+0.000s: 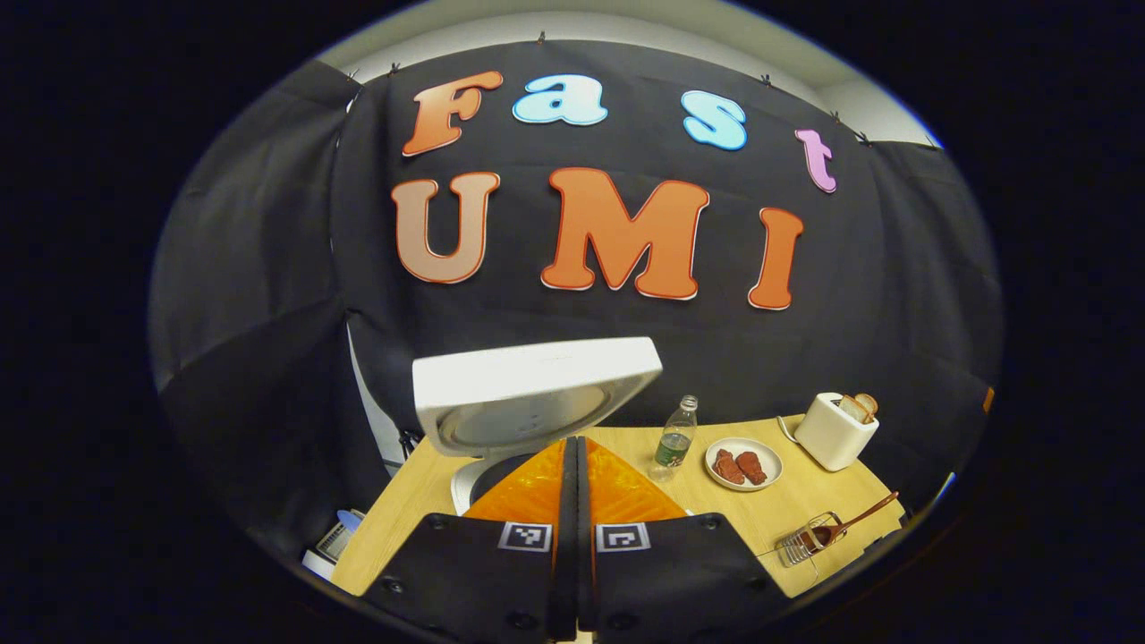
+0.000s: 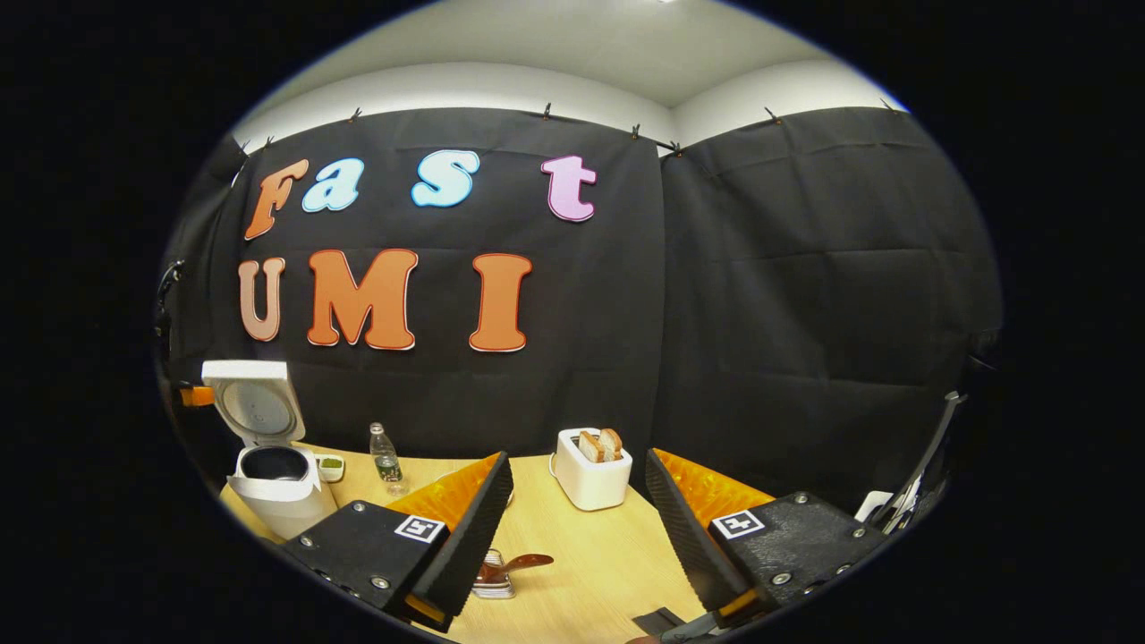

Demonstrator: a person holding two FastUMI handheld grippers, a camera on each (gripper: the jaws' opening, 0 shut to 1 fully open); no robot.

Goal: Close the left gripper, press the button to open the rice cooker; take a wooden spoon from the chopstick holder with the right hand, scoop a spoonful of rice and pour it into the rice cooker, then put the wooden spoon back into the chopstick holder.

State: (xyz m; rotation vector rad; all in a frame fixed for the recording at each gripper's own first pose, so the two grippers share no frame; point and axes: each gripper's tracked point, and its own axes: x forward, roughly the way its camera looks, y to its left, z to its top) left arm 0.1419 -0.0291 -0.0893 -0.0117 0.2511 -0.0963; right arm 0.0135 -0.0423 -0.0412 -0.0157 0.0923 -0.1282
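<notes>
A: Rice cooker point(image 2: 273, 483) is at the far left of the table point(image 2: 590, 555), lid point(image 1: 532, 394) swung up and standing nearly upright, so I judge the button press done. My left gripper point(image 1: 572, 501) sits just in front of it with its fingers pressed flat together, nothing between them. That makes sense, since a closed tip gives one blunt point for poking the button.

B: And the right one?

A: The right gripper point(image 2: 580, 528) has its fingers spread wide and empty, hanging above the near middle of the table. I read that as lined up for the wooden spoon point(image 2: 519, 563), which lies in the chopstick holder point(image 2: 492, 580) just below and between those fingers.

B: Is the spoon upright?

A: No, it leans out, handle slanting up to the right in the left gripper view, which leaves the handle free to pinch.

B: Where's the rice?

A: Hard to say; a small dish point(image 2: 330, 464) beside the cooker may hold it, but it's too small to tell. A toaster point(image 2: 590, 478), water bottle point(image 2: 385, 459) and plate point(image 1: 743, 463) stand farther back, out of the way.
</notes>
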